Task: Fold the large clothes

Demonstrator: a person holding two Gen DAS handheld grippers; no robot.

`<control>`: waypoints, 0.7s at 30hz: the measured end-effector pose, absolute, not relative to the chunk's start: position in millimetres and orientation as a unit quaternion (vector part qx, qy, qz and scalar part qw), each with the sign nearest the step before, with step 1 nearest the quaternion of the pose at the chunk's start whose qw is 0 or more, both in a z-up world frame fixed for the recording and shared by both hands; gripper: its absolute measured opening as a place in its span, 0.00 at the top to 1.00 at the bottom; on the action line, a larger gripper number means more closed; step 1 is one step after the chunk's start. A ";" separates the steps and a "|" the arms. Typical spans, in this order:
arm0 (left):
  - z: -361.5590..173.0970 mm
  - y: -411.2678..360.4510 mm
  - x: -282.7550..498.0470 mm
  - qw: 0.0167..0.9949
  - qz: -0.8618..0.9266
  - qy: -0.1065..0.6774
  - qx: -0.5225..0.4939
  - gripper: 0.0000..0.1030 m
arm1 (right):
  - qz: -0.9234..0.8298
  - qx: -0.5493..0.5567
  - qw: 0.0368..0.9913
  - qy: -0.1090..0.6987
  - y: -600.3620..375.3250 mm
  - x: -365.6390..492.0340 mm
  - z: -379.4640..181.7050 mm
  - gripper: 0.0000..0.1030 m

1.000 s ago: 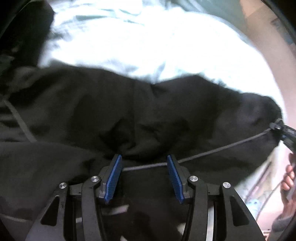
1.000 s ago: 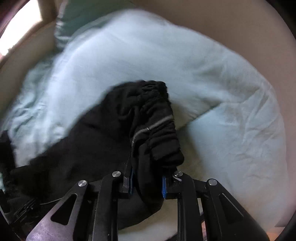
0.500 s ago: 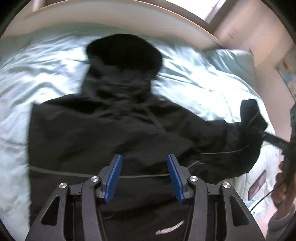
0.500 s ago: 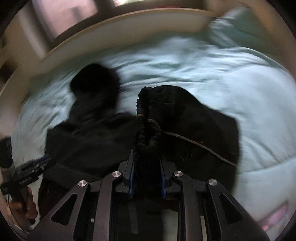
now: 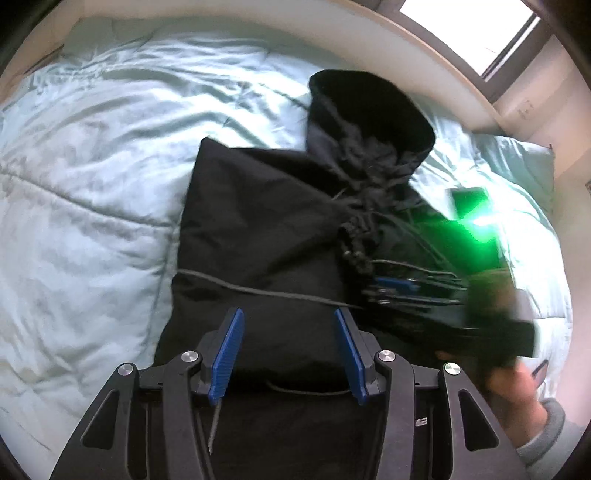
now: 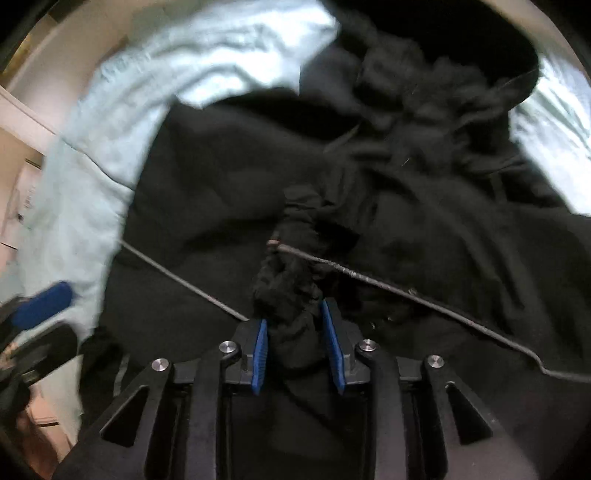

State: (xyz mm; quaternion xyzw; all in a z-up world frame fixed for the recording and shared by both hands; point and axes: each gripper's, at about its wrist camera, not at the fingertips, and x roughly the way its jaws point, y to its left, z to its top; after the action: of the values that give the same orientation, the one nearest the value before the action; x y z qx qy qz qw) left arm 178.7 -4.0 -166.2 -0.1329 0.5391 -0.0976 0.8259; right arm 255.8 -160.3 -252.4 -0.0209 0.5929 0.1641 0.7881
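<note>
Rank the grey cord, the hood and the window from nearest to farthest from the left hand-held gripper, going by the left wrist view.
1. Grey cord: just ahead of the left hand-held gripper, across the jacket.
2. Hood: farther, upper right.
3. Window: farthest, top right corner.

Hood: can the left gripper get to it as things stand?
Probably yes. The left gripper is open and empty over the jacket, and the hood lies uncovered straight ahead. The right gripper, shut on the cuff, sits off to the side.

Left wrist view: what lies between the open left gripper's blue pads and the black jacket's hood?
Only the black hooded jacket itself: its folded body crossed by a thin grey stripe, below the hood. The left gripper holds nothing.
</note>
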 end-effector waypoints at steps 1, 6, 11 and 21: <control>-169.1 -1.8 179.6 0.824 -0.098 0.541 -0.135 0.50 | 0.162 -0.024 0.787 0.594 -157.9 257.0 -259.9 0.60; -175.1 -4.3 189.7 0.814 -0.134 0.542 -0.163 0.50 | 0.210 0.026 0.782 0.586 -174.9 252.3 -243.8 0.47; -187.2 -32.1 212.4 0.779 -0.221 0.549 -0.209 0.49 | 0.194 0.051 0.818 0.539 -243.6 210.9 -187.4 0.41; -249.5 -100.2 269.0 0.757 -0.180 0.607 -0.164 0.49 | 0.120 0.064 0.834 0.535 -318.2 167.2 -172.5 0.40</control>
State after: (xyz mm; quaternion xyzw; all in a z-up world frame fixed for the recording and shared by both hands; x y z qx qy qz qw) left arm 269.0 -100.2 -249.5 -0.1636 0.6067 -0.1803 0.7567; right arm 167.2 -318.2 -172.5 0.0644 0.5353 0.1197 0.8336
